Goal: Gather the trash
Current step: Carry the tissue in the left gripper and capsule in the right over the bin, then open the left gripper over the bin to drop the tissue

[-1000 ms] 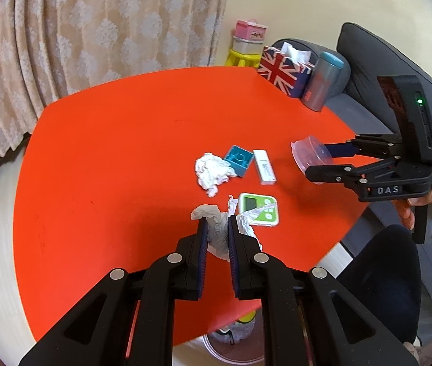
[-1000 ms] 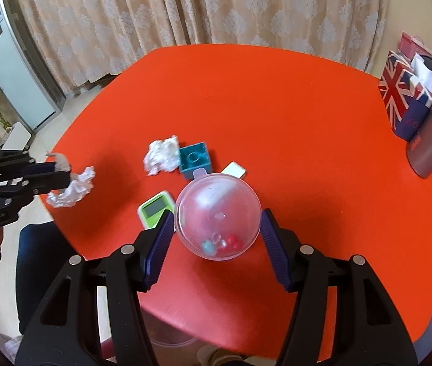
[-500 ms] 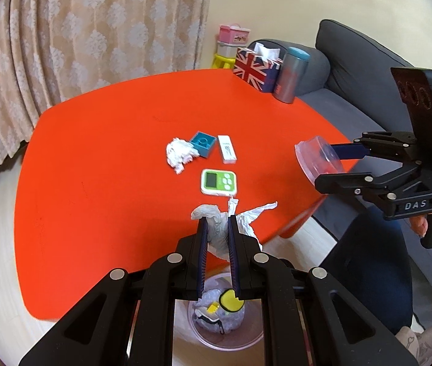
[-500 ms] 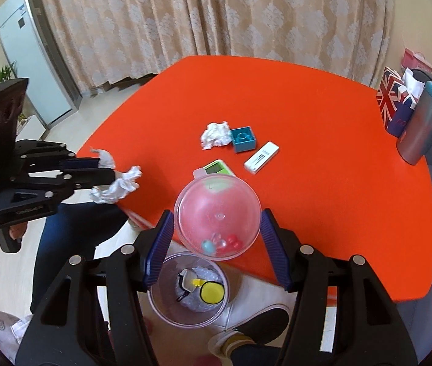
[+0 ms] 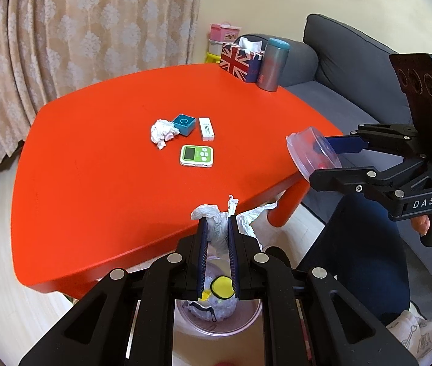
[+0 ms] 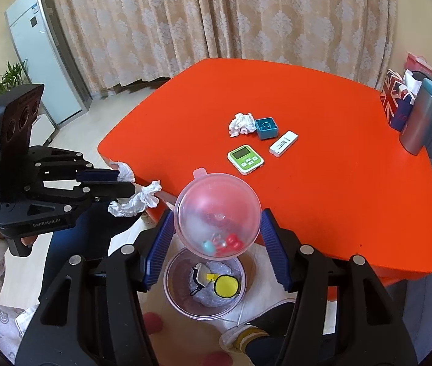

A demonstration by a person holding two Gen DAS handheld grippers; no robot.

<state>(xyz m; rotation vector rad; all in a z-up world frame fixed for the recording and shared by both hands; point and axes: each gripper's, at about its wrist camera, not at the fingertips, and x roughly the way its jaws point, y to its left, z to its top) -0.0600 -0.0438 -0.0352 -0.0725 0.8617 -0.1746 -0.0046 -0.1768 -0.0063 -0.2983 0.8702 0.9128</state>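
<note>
- The left gripper (image 5: 218, 231) is clamping a crumpled white tissue (image 5: 216, 228) between nearly closed jaws, just past the near edge of the red table (image 5: 100, 189).
- The right gripper (image 6: 217, 244) is holding a clear plastic capsule (image 6: 218, 215), its blue pads (image 6: 158, 244) pressing on both sides; the jaws are standing partly apart around it.
- The capsule is containing small red, teal and clear pieces (image 6: 223, 242), lying at its lower side.
- A round pink-rimmed bin (image 6: 205, 283) is standing on the floor just beside the table's near edge, directly under both grippers.
- The bin is holding a yellow disc with a black rim (image 6: 226, 286), a small black and white piece, and crinkled clear wrapping (image 6: 206, 296).
- A second crumpled tissue (image 5: 162, 129) is lying near the middle of the table, touching a small teal box (image 5: 183, 123) whose top is showing a ring.
- A white stick-shaped device (image 5: 206, 128) is lying just beside the teal box, and a green timer (image 5: 197, 156) is sitting nearer the table's front edge.
- At the table's far corner, a flag-patterned tissue box (image 5: 240, 62) is holding white tissues sticking up from its top, with a grey tumbler (image 5: 273, 64) touching or just beside it.
- A person's leg in dark trousers (image 5: 365, 253) is showing beside the table.
</note>
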